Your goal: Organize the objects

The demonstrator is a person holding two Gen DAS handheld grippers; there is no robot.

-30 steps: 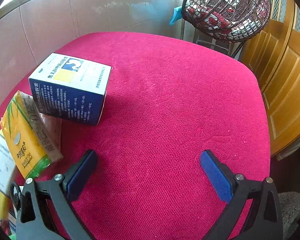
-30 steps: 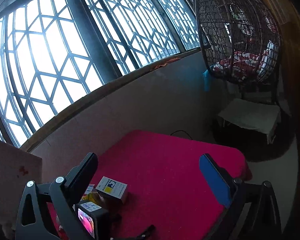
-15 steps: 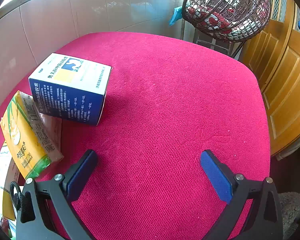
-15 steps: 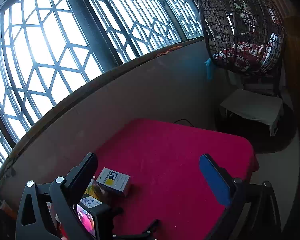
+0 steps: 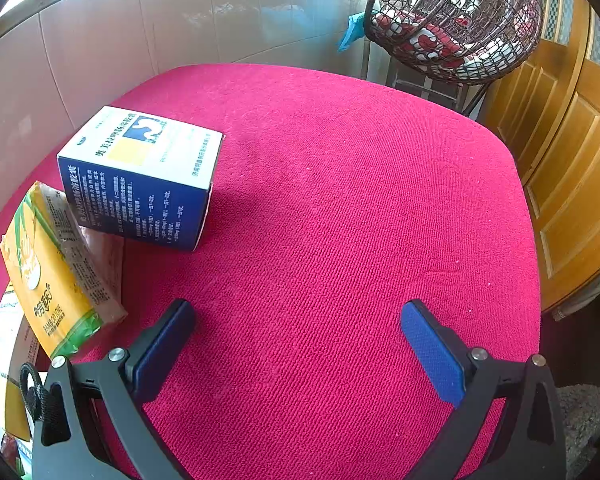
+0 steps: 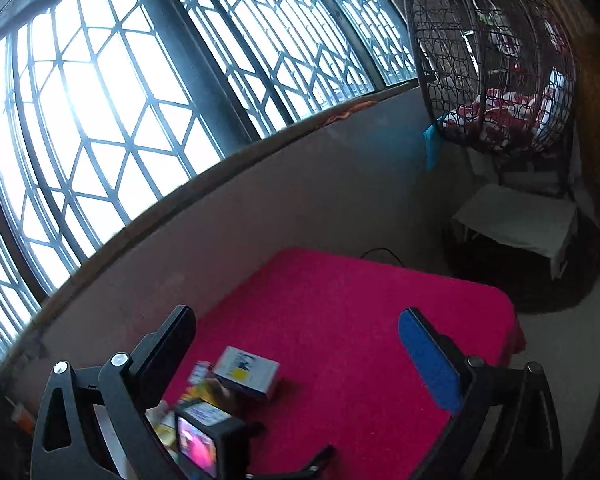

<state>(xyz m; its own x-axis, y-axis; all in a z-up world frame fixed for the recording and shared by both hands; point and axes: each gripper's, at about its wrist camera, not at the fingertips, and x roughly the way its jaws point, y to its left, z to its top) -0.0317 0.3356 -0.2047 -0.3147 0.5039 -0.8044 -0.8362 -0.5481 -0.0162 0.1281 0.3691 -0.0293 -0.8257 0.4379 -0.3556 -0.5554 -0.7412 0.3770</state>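
Your red tablecloth [image 5: 340, 208] covers the table beside the tiled wall [image 5: 100, 40]. On its left part stands the blue-and-white medicine box [image 5: 140, 176], and the yellow tissue pack [image 5: 56, 280] leans just beside it. Your left gripper [image 5: 296, 344] hangs low over bare cloth, jaws wide apart, holding nothing. Your right gripper [image 6: 296, 348] is high above the table, also apart and empty.

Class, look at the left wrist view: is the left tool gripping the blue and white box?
No. The left tool stands open over bare red cloth, while the blue and white box sits apart from it, farther back on the left.
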